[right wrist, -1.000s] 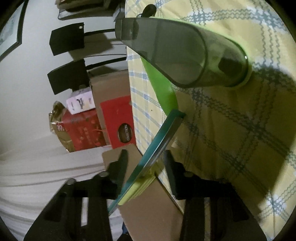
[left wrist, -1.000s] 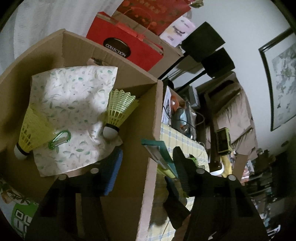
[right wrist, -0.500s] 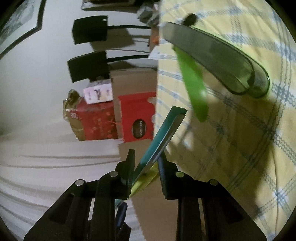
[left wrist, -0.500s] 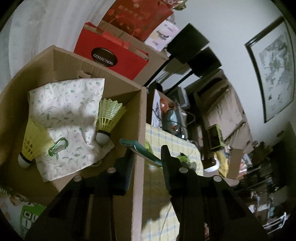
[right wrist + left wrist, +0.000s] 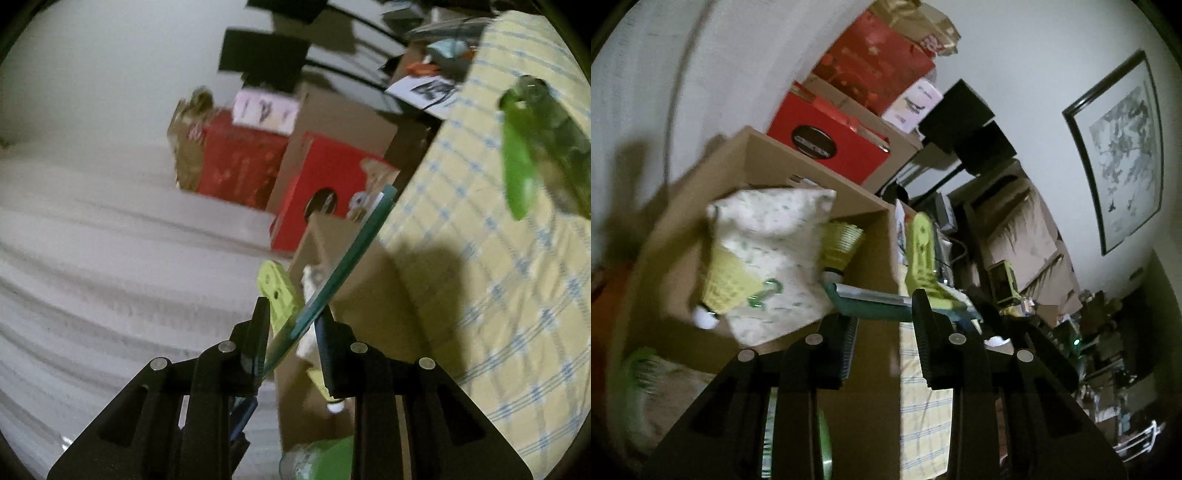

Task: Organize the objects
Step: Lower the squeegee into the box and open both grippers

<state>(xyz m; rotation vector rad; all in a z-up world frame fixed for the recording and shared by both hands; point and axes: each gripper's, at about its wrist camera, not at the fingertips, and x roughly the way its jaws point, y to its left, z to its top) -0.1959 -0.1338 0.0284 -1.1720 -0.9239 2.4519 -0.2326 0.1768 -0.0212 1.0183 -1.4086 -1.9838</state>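
**A:** Left wrist view first. Which step are we on?

**B:** I judge it the carry-over. A thin, flat teal slab (image 5: 871,299) is held up just above the near wall of the open brown cardboard box (image 5: 768,158), level with its rim. It has not yet gone in.

**A:** And the tools?

**B:** The right tool (image 5: 291,317) is clamped on the teal slab near its lower end. The slab crosses the gap of the left tool (image 5: 882,314), but whether those pads press on it I cannot tell.

**A:** What is already in the box?

**B:** A white leaf-print cloth (image 5: 768,229), two yellow mesh shuttlecocks (image 5: 838,243) lying on it, and a green metal carabiner (image 5: 764,291).

**A:** So what does the next move call for?

**B:** Probably clearing that near wall, tipping the slab flat, and lowering it onto the cloth. Only one tool should let go at a time.

**A:** Is there room?

**B:** It is tight. The box wall stands right under the slab. The bench (image 5: 480,258), with its yellow check cover, butts against the box on the far side. Open space lies above the box, short of the red paper bag (image 5: 827,147) behind it.
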